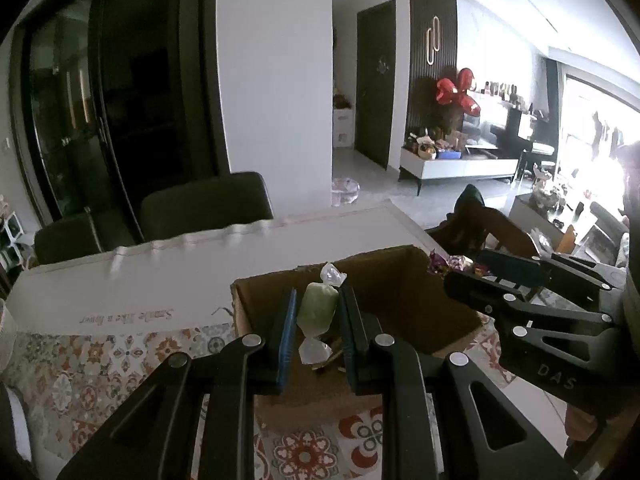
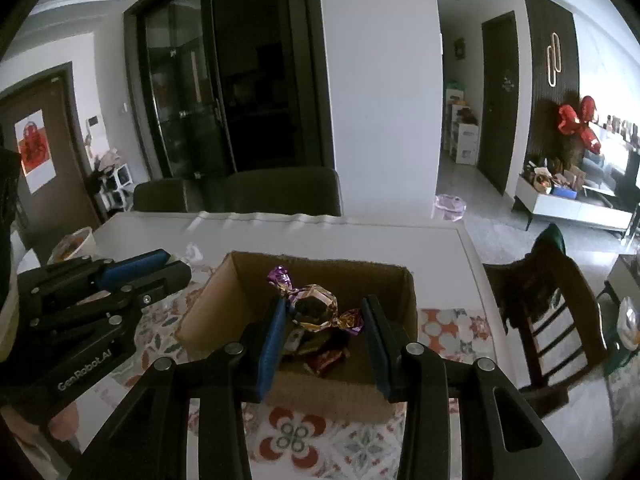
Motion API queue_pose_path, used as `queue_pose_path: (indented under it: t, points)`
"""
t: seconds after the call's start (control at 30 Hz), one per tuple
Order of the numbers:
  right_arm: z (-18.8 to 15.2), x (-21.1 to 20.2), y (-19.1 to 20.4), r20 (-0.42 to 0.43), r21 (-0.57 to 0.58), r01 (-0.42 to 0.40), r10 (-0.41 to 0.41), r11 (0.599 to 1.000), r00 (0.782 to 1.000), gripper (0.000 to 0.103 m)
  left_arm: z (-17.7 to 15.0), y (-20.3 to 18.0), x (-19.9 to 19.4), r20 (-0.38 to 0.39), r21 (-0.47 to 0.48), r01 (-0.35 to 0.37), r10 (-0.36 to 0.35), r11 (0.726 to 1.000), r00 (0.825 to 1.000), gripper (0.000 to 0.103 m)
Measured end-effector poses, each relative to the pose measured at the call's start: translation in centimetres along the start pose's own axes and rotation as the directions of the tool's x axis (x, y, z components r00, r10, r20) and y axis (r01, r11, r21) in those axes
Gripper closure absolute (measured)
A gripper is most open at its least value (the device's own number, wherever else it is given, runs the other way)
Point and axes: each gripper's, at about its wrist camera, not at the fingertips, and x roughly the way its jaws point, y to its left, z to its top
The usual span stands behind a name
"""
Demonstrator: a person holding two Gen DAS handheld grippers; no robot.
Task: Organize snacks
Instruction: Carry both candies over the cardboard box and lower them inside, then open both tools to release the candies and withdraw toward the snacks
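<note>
Between the left tool's [image 1: 318,316] fingers: green candy [image 1: 319,309].

Box [image 2: 304,396] on mat [image 2: 296,444] on table [image 2: 360,240]; chairs [image 2: 280,192] behind table.

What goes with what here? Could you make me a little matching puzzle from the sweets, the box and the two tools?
Things:
1. green candy
2. purple-gold candy
3. cardboard box
4. red-wrapped candy

States:
a. lying on the box floor
b. between the left tool's fingers
c. standing on the patterned tablecloth
d. between the right tool's fingers, over the box

Pairs: 1-b, 2-d, 3-c, 4-a
</note>
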Motion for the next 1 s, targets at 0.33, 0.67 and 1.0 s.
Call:
queue_pose_path:
  t: [0.33, 0.67, 1.0]
  points:
    - [0.6, 5.2, -1.3, -0.079, -0.008, 0.017, -0.017, 1.0, 0.997, 0.063, 0.2, 0.6, 5.0, -0.088, -0.023, 0.005, -0.007, 1.0, 0.996, 0.081]
    - [0.2, 6.7, -2.4, -0.115, 0.024, 0.1, -0.096, 0.995, 0.989, 0.047, -0.3, 1.0, 4.8, -0.093, -0.024, -0.048, 0.046, 0.999, 0.995, 0.048]
    - [-1.9, 1.3, -1.4, -0.091, 0.034, 0.1, -0.097, 0.994, 0.991, 0.047, -2.3, -0.2, -1.2, -0.066, 0.008, -0.05, 0.051, 0.999, 0.997, 0.045]
